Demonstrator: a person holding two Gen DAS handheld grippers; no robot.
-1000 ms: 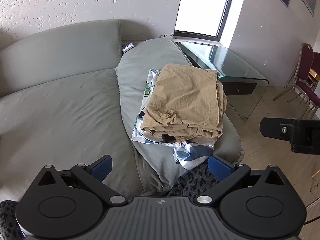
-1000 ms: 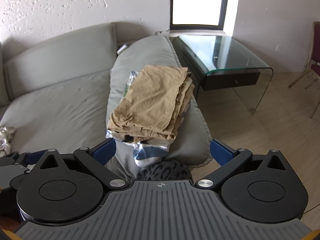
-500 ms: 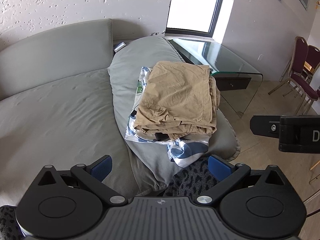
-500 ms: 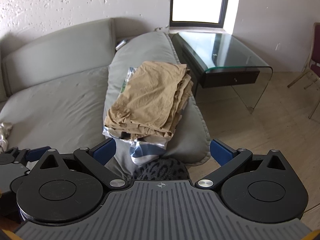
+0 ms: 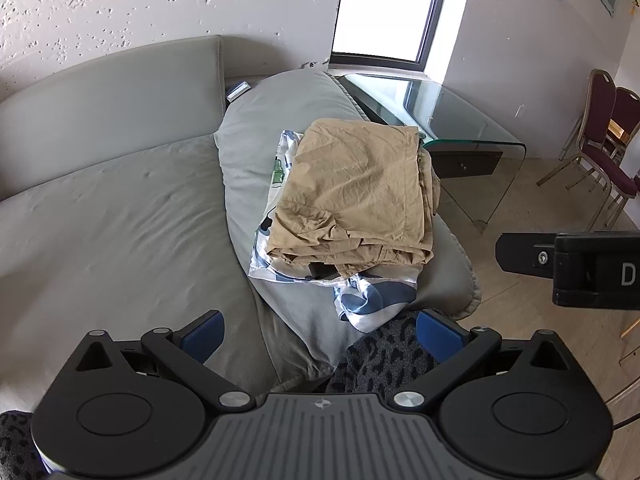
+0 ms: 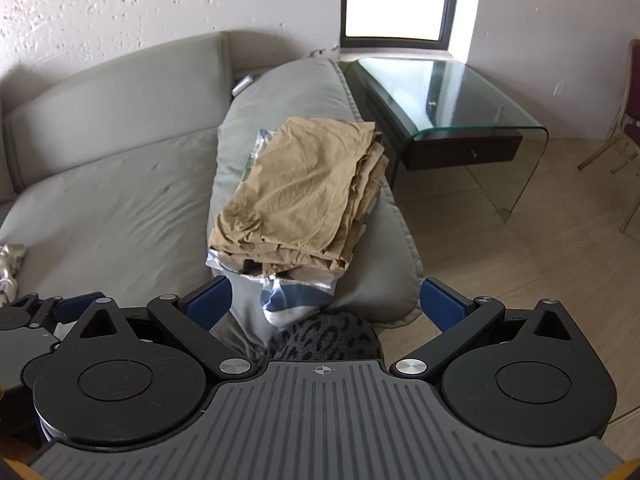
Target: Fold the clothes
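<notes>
Here both grippers hang side by side above the sofa's [image 5: 112, 216] near edge, pointing at the pillow [image 5: 280, 120]. The left gripper [image 5: 320, 332] and right gripper [image 6: 326, 300] have their fingers wide apart — nothing held. The folded tan clothes [image 5: 356, 188] lie on a white-and-blue cloth [image 5: 368, 300] — on the pillow.

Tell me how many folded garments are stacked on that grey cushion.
2 visible: the tan garment on top, and the white-and-blue printed garment beneath it, poking out at the near and left edges. The grey cushion carries both; more could be hidden between them.
</notes>
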